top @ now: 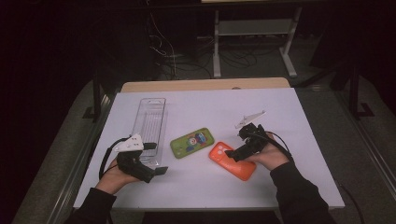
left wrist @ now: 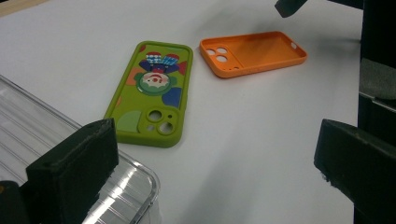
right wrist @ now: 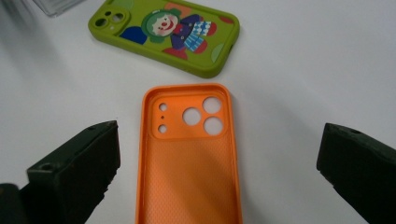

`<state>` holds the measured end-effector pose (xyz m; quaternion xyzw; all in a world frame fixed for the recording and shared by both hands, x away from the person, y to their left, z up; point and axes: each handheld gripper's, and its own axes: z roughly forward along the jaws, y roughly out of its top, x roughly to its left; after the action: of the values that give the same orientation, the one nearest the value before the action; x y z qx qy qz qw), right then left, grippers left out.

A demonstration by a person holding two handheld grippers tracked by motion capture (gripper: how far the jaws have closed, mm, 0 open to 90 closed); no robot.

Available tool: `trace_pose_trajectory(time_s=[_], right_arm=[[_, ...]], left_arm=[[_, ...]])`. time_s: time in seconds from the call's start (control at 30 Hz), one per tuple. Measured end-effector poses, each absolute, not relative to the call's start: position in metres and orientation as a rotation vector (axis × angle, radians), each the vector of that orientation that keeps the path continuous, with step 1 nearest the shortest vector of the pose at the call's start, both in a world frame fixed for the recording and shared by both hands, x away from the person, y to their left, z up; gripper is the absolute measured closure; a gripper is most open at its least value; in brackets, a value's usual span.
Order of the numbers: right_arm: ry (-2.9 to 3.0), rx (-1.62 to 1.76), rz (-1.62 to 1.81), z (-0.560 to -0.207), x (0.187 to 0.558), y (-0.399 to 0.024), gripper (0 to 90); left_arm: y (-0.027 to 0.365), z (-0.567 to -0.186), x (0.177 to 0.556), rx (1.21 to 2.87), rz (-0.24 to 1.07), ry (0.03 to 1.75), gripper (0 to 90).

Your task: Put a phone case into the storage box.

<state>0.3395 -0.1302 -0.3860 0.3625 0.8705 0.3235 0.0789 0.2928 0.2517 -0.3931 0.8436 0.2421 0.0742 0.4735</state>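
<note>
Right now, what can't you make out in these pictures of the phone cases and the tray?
- Orange case: its lower end is cut off by the bottom edge of the right gripper view; in the high view the right gripper covers part of it.
- Clear tray: mostly cut off by the left gripper view's edge and hidden behind that gripper's jaw.
- Green case: its clown print is too small to read in the high view.

On the white table (top: pixel 205 186) an orange phone case (top: pixel 235 163) lies under the right gripper (top: pixel 236 155), a green phone case (top: pixel 192 143) sits just left of it, and the left gripper (top: pixel 156 158) rests beside a clear tray (top: pixel 149 122).
</note>
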Motion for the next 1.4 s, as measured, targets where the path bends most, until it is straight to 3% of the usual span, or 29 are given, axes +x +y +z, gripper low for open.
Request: trace_pose_trajectory(time_s=[0.93, 1.4], right_arm=[[2.704, 1.021, 0.842, -0.422, 0.338, -0.121, 1.3], [2.749, 1.004, 0.831, -0.432, 0.338, -0.119, 9.5]], left_arm=[[0.251, -0.394, 0.292, 2.052, 0.171, 0.603, 0.0], [0.251, -0.395, 0.292, 2.052, 0.166, 0.604, 0.0]])
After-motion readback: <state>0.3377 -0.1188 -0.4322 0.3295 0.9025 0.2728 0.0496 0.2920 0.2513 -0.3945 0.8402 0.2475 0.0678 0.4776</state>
